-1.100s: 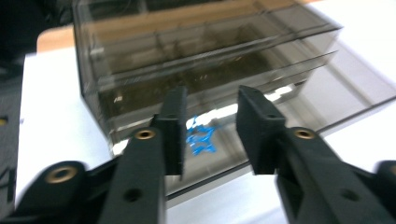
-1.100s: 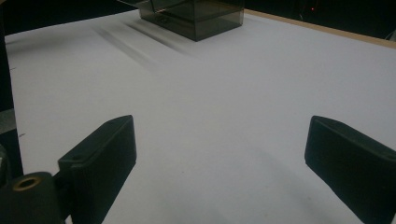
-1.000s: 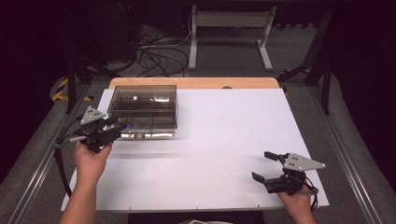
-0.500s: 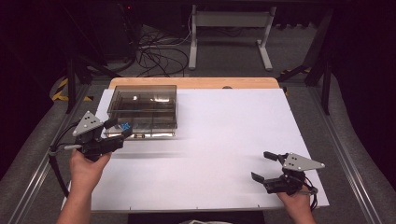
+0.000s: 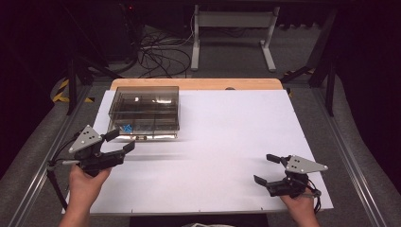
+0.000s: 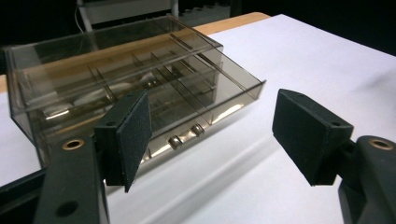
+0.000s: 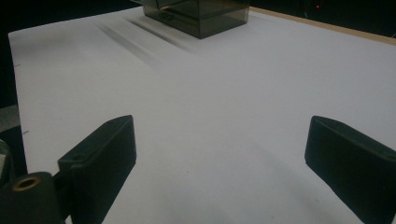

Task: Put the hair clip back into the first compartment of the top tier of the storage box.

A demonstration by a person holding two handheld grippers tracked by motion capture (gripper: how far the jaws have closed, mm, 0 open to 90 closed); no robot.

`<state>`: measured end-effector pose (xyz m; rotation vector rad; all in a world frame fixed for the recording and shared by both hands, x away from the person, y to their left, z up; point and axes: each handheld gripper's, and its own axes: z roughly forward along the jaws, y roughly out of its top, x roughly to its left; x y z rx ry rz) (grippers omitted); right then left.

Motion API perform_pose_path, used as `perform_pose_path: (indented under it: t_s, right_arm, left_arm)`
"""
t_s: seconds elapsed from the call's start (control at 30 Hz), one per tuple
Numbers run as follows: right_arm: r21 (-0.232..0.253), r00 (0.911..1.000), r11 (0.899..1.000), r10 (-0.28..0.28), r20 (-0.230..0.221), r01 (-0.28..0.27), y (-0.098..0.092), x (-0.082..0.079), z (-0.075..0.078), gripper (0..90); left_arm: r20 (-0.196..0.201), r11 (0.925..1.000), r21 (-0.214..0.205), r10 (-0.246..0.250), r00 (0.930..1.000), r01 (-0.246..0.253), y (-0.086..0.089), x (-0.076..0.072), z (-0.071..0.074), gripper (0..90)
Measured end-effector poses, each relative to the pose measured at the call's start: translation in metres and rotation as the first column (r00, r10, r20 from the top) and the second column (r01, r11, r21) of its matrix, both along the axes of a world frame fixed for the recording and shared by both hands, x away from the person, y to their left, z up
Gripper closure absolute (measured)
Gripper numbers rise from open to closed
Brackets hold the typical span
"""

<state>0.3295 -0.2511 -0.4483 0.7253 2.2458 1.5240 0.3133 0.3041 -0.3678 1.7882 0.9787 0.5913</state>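
Left gripper sits just off the near left corner of the smoked plastic organizer box; its jaws have just been opening, now wide with nothing between them. The box rests on the white sheet at the table's far left. Best to come in level and square to the front (2 small metal knobs show in the left gripper view; the high view instead catches a blue bit inside). Right gripper, well apart, gapes empty too.

Dark room, cables on grey floor.
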Motion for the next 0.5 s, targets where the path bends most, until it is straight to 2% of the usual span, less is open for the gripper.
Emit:
perform_pose_path:
  t_s: [0.23,0.5]
  right_arm:
    - [0.000,1.0000,1.000,-0.002,0.001,0.002,-0.001,0.000,0.000,9.6]
    - [-0.001,1.0000,1.000,0.001,0.001,-0.001,0.000,-0.001,0.000,9.5]
  left_arm:
    - [-0.014,0.9997,0.012,-0.020,0.9997,0.021,-0.001,-0.010,-0.022,28.0]
    - [0.006,0.9993,-0.029,-0.025,0.9997,0.025,0.003,-0.020,-0.045,27.8]
